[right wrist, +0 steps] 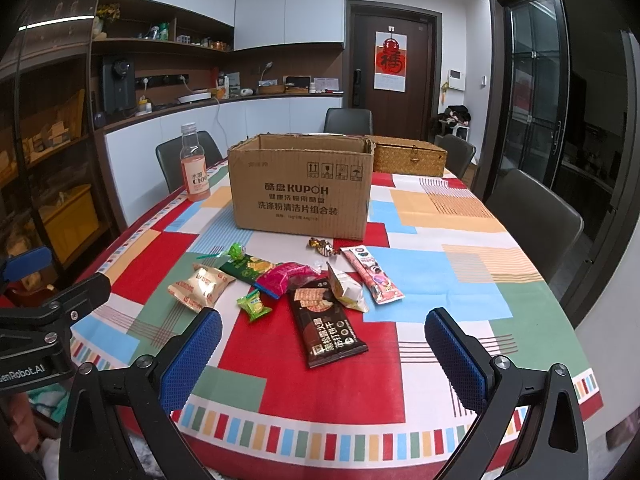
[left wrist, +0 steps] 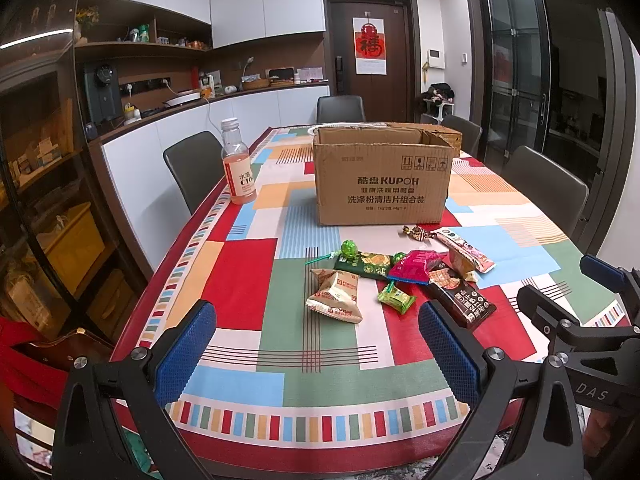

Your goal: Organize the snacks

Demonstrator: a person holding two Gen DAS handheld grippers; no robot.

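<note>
Both tools hang over the near edge of the table (left wrist: 240, 272), and neither holds anything: your left gripper (left wrist: 316, 354) has its jaws wide apart, and your right gripper (right wrist: 322, 360) likewise. The snacks (right wrist: 280, 284) lie loose in a cluster on the cloth, ahead of both tools and in front of the open box (right wrist: 300, 196), which stands behind them toward the table's middle. From the left tool the cluster sits ahead and slightly right; from the right tool it sits ahead and slightly left. The dark packet (right wrist: 326, 324) is the nearest item to the right tool and falls almost straight between its jaws. Its long axis runs roughly away from you, tilted a little left at the far end, so the jaws would close across its width. The beige biscuit bag (left wrist: 336, 294) and the small green sweet (left wrist: 396, 299) lie closer to the left tool. The packet is flat, glossy and brown-black with a cracker picture at its far end; the bags look soft and puffed. The box interior is hidden from both views, so its contents cannot be confirmed. A bottle (left wrist: 239, 162) stands well left of the box, clear of the likely path.
</note>
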